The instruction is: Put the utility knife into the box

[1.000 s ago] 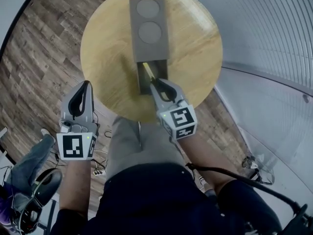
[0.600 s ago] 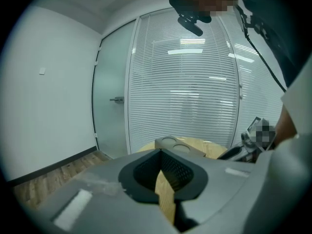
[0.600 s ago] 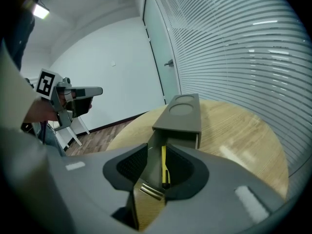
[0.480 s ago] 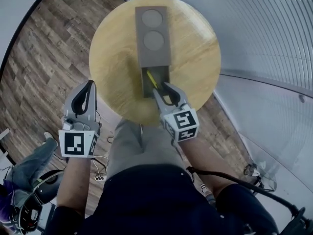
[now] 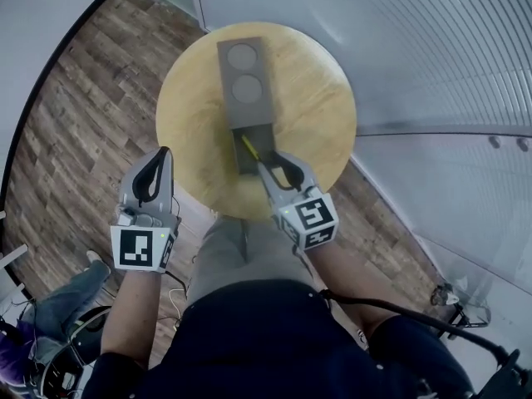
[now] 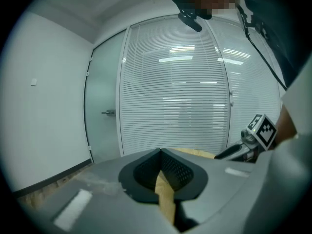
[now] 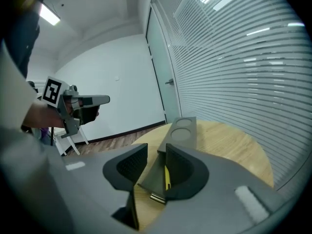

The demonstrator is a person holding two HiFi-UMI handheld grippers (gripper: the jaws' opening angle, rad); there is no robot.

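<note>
Two grippers show in my head view at the near edge of the round table (image 5: 320, 115): the left gripper (image 5: 163, 153) points forward beside the table's left rim, and the right gripper (image 5: 278, 158) points at the open near end of the grey box (image 5: 235, 90), where the yellow utility knife (image 5: 250, 149) lies inside. My left gripper view adds that its jaws meet tip to tip on nothing, facing slatted blinds (image 6: 175, 96). My right gripper view shows jaws parted and empty, with the knife in the box just beyond them.
</note>
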